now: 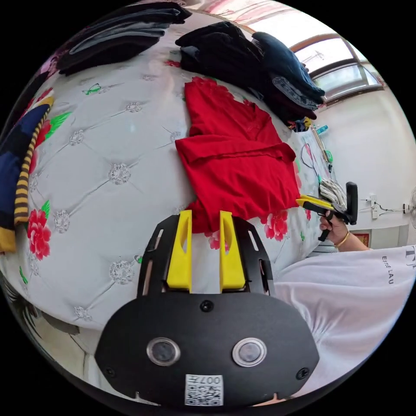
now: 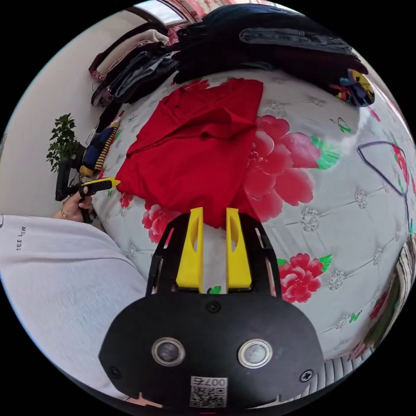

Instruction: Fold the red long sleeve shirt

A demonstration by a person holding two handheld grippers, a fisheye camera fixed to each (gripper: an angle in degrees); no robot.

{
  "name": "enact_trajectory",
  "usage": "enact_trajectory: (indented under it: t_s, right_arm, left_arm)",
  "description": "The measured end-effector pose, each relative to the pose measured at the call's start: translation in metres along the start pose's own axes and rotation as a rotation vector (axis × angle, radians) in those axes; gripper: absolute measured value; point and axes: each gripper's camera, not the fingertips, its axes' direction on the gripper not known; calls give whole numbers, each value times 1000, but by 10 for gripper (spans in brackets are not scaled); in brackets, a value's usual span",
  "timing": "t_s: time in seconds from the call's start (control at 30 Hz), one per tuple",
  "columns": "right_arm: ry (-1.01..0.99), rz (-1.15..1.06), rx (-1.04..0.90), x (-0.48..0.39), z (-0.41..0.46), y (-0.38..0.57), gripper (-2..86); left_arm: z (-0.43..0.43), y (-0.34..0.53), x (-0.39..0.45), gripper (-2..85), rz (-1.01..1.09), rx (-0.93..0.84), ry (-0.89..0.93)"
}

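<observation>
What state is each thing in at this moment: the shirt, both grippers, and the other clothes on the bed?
red shirt: lying on the bed, partly folded, a sleeve laid across its body.
left gripper: jaws apart, tips at the shirt's near hem.
right gripper: jaws apart, tips at the hem's other corner.
dark clothes: piled beyond the shirt.
striped garment: lying apart at the bed's edge.
</observation>
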Motion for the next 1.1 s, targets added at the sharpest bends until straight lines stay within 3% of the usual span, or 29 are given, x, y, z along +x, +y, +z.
enact_trajectory:
  t_s: [0.13, 0.27, 0.33, 0.43, 0.5, 0.73, 0.93, 1.1]
  right_arm:
    - [13, -70, -33, 0, -8, 0, 5]
    - [-46, -105, 252, -11, -93, 44, 0]
    - [5, -142, 298, -21, -108, 68, -1]
    - [-46, -59, 158, -6, -82, 94, -2]
    - [-107, -35, 184, -5, -88, 108, -2]
    - [-163, 4, 135, 8, -95, 151, -2]
    - [-338, 122, 279, 47, -116, 125, 0]
    - [-270, 89, 400, 58, -128, 34, 7]
  left_arm:
    - [3, -19, 5, 22, 80, -53, -13]
    - [-60, 0, 16, 2, 96, 66, 132]
    - [-78, 17, 23, 0, 128, 117, 141]
    - [-57, 37, 7, -2, 45, 20, 182]
    - [-54, 47, 2, -2, 2, 13, 269]
    - [-63, 62, 6, -2, 51, -55, 319]
    - [-69, -8, -12, 3, 33, 10, 454]
    - [-71, -109, -23, 34, -44, 179, 363]
